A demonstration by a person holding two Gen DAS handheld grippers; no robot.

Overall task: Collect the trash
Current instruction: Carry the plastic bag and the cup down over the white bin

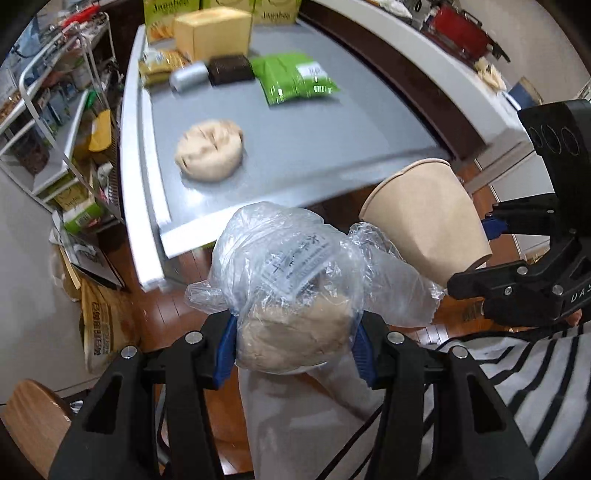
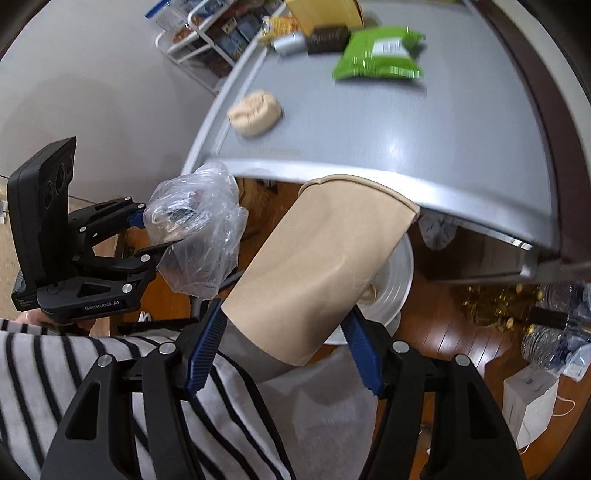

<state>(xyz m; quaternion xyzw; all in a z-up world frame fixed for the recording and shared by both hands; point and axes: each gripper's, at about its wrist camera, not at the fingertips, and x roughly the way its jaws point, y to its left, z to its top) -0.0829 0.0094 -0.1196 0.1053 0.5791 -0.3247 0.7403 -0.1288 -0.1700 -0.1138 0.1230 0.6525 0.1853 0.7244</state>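
Okay, both grippers loaded, both off the near edge of the grey table [image 1: 295, 147], above the wood floor [image 1: 166, 314].

Left gripper [image 1: 295, 354]: blue pads clamped on a clear plastic bag [image 1: 295, 266] with a beige lump inside it; white printed label on the bag's upper side. Bag bulges out past the fingertips. Seen from the right wrist view, the same bag [image 2: 199, 240] sits at the left, crumpled, pinched in that gripper [image 2: 155, 236].

Right gripper [image 2: 284, 339]: pads pressed on the lower body of a tan paper cup [image 2: 321, 273], cup tilted, rim pointing up-right toward the table edge. In the left wrist view the cup [image 1: 428, 221] is just right of the bag, near it, touching or not I cannot tell.

On the table, well apart from both grippers: a beige crumpled wad [image 1: 210, 151] near the left edge; farther back a green packet [image 1: 295, 79], a dark block [image 1: 231, 70], a silver can-like thing [image 1: 190, 75], a yellow box [image 1: 214, 33].

Striped sleeve [image 2: 74, 369] at the near side.
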